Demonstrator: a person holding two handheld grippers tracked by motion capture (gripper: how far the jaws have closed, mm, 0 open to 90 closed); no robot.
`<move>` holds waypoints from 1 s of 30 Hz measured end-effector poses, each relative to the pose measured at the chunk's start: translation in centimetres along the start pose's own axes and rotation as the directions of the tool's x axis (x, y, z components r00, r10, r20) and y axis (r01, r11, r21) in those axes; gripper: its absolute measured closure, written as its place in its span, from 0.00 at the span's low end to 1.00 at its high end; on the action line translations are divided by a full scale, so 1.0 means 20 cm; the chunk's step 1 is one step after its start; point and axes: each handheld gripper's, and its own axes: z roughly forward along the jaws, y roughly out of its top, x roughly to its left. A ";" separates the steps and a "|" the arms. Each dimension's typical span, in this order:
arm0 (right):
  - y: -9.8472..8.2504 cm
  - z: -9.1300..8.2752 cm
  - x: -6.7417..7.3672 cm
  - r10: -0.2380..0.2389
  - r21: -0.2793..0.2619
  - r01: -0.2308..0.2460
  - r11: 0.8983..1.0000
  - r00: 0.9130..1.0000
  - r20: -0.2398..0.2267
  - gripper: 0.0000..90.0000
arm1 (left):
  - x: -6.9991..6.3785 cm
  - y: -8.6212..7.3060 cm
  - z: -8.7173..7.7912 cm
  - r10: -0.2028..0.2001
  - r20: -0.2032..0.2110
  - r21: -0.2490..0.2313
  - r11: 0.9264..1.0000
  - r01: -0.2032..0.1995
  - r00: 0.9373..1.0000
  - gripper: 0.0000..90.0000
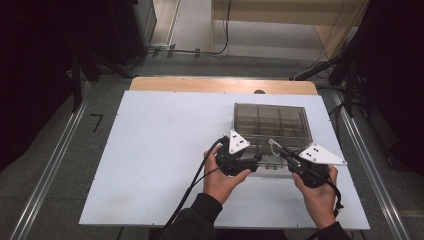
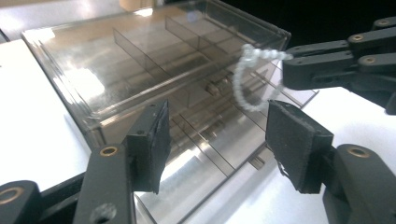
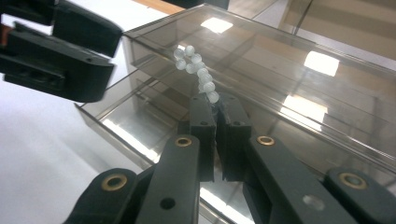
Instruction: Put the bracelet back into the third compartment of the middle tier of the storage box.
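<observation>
My right gripper (image 3: 215, 109) clamps a loop of small frosted white beads (image 3: 196, 70) above the smoky clear-plastic drawer box (image 3: 289, 88); my left gripper (image 2: 215, 135) gapes empty beside its pulled-out drawer.

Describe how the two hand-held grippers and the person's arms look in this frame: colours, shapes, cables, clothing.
Both the left gripper and the right gripper are black, each topped by a pale grey three-cornered plate with small dark marks. Their linkage arms carry brass-coloured pivot pins, and the jaws end in flat black pads. A black cable trails from the left one. The person wears dark sleeves.
</observation>
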 end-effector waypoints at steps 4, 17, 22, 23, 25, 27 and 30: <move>-0.02 -0.04 -0.04 0.017 0.000 -0.017 1.000 1.000 0.015 0.93 | 0.02 -0.01 -0.01 -0.001 -0.011 -0.023 1.000 0.001 1.000 0.38; -0.10 -0.08 -0.15 0.094 0.073 -0.096 0.993 0.995 0.031 0.93 | 0.06 -0.03 -0.05 -0.017 -0.040 -0.044 0.999 0.015 0.999 0.29; -0.12 -0.06 -0.17 0.121 0.094 -0.123 0.988 0.992 0.024 0.93 | 0.09 -0.04 -0.06 -0.020 -0.052 -0.042 0.999 0.017 0.998 0.29; -0.12 -0.05 -0.17 0.129 0.100 -0.130 0.986 0.991 0.022 0.93 | 0.09 -0.05 -0.07 -0.020 -0.055 -0.042 0.999 0.018 0.998 0.29; -0.13 -0.05 -0.18 0.143 0.107 -0.144 0.984 0.990 0.017 0.93 | 0.11 -0.06 -0.07 -0.025 -0.060 -0.045 0.999 0.022 0.998 0.29; -0.14 -0.04 -0.19 0.159 0.123 -0.160 0.979 0.987 0.014 0.93 | 0.12 -0.06 -0.08 -0.028 -0.069 -0.046 0.999 0.024 0.997 0.29; -0.15 -0.02 -0.21 0.177 0.151 -0.178 0.972 0.984 0.015 0.93 | 0.13 -0.07 -0.10 -0.036 -0.079 -0.048 0.998 0.032 0.996 0.29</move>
